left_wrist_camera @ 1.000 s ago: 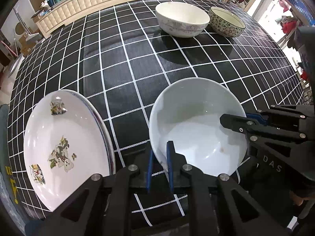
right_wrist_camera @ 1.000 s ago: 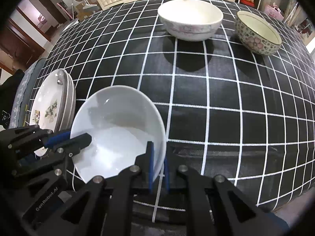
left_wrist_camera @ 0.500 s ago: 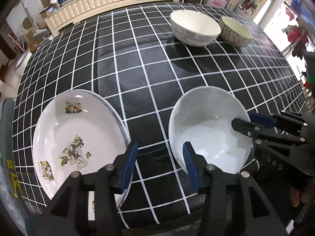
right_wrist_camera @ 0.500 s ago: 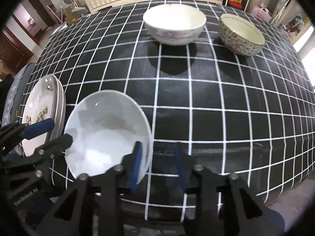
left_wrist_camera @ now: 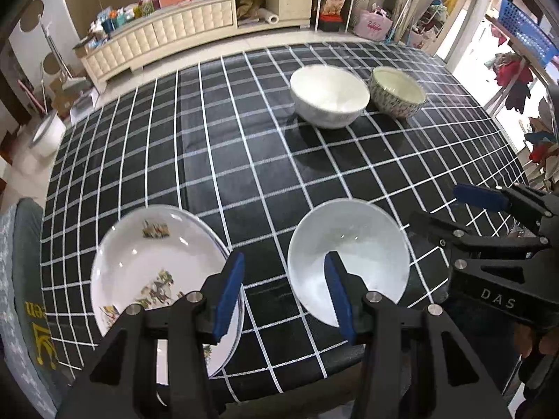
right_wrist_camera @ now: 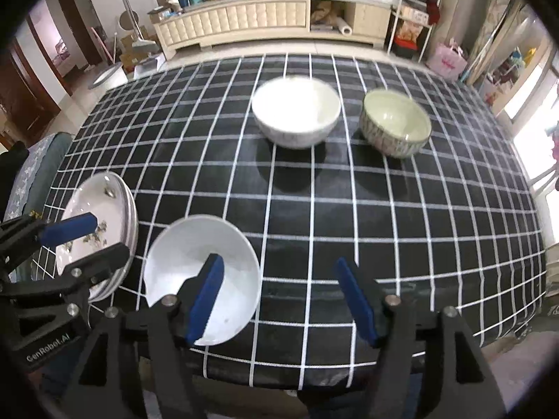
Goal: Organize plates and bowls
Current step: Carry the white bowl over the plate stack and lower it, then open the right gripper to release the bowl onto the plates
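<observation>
Three bowls and a plate stack point(left_wrist_camera: 139, 262) sit on the checked desk point(left_wrist_camera: 244, 160). We hold the left claw point(left_wrist_camera: 283, 289) and right claw point(right_wrist_camera: 279, 300) above the near edge, both opening, nothing betw. the pads. The plain white bowl point(left_wrist_camera: 353, 244) stands free on the desk, just beside the plates. Further back, a bigger white bowl point(right_wrist_camera: 297, 115) and a patterned bowl point(right_wrist_camera: 394, 125) stand near each other, not touching.

bowl point(left_wrist_camera: 349, 258): glossy ceramic | tablecloth point(left_wrist_camera: 244, 160): smooth, slight sheen | plates point(left_wrist_camera: 153, 265): glossy
</observation>
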Demonstrator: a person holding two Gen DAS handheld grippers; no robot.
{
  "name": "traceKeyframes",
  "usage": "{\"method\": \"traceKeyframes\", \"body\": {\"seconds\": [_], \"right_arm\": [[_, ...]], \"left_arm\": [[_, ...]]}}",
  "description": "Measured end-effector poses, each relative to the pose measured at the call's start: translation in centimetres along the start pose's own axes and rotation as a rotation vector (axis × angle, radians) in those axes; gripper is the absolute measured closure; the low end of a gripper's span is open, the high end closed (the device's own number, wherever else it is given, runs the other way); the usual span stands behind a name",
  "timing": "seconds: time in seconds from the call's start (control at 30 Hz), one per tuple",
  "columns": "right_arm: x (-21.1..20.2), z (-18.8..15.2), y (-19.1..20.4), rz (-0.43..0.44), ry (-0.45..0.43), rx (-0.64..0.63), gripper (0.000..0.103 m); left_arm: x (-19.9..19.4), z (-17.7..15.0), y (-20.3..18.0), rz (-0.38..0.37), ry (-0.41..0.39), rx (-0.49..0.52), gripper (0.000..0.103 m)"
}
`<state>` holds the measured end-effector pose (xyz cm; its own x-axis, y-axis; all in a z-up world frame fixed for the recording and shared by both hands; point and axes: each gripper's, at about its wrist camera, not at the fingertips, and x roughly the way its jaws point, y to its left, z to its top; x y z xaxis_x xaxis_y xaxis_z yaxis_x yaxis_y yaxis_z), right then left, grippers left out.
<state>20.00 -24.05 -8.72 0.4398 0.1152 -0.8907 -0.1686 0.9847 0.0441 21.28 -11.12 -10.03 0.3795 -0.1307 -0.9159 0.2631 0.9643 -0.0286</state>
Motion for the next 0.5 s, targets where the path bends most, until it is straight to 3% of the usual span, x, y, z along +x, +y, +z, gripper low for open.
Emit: {"method": "traceKeyframes", "body": {"seconds": [0.07,0.27,0.5], "right_arm": [[-0.6,0.5,0.1,-0.002,-0.016,-0.010,0.028],[-1.9,2.0,0.5,-0.060,-0.049,-0.068,0.025],[-3.1,4.0,-0.2,-0.056,-0.081,-0.074,0.025]], "left_arm": [[-0.9,0.6,-0.2,0.005,-0.026,0.011,0.046],[-2.9,2.5,-0.5,0.044,-0.081,0.045,0.044],[-3.7,4.6,-0.4,0.059,-0.109,0.055,0.040]]}}
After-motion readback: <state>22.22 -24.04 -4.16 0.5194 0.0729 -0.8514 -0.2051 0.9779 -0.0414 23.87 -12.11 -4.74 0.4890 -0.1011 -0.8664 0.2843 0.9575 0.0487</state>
